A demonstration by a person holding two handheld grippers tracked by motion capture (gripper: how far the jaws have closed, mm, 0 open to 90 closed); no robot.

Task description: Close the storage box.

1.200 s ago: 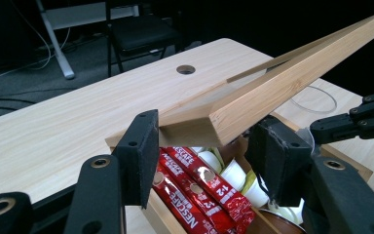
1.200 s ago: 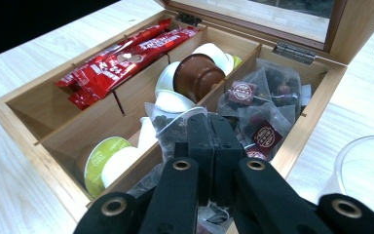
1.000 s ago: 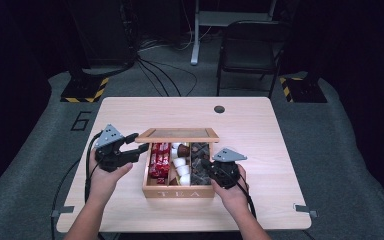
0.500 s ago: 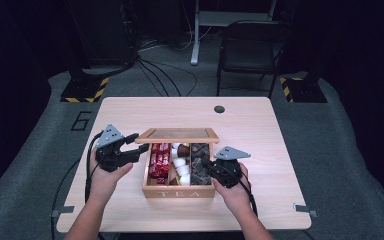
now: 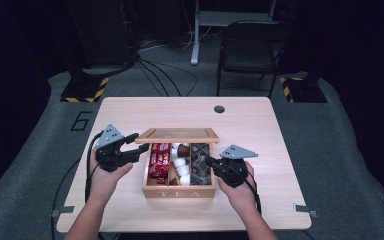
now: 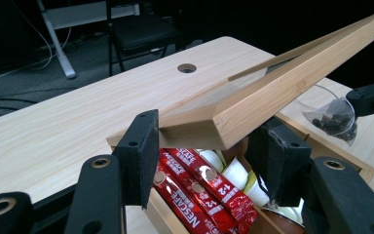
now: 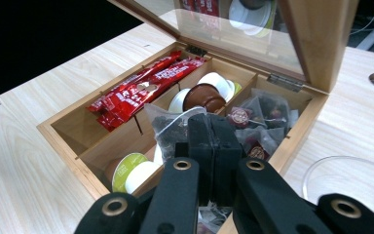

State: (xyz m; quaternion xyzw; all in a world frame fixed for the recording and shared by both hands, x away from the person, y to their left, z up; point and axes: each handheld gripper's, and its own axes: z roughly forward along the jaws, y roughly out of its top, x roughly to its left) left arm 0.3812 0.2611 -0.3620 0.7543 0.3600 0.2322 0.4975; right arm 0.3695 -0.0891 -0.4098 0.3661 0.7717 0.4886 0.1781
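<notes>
A wooden tea box (image 5: 180,192) stands mid-table with its glass-paned lid (image 5: 177,135) raised. My left gripper (image 5: 137,145) is shut on the lid's left corner; the pads (image 6: 141,151) clamp the wooden frame (image 6: 282,83). My right gripper (image 5: 209,161) hovers over the box's right compartment, shut on a clear tea bag (image 7: 168,124) of dark leaves. That tea bag (image 6: 333,119) also hangs from the right gripper (image 6: 370,97) in the left gripper view. Inside lie red Nescafe sachets (image 7: 141,95), brown and white capsules (image 7: 204,97) and more tea bags (image 7: 263,117).
The table (image 5: 260,130) has a round cable hole (image 5: 219,108) at the back. A black chair (image 5: 250,47) and floor cables stand beyond the far edge. Bare tabletop lies to both sides of the box.
The right gripper with the tea bag has edged slightly to the right. The left gripper and the raised lid have kept still.
</notes>
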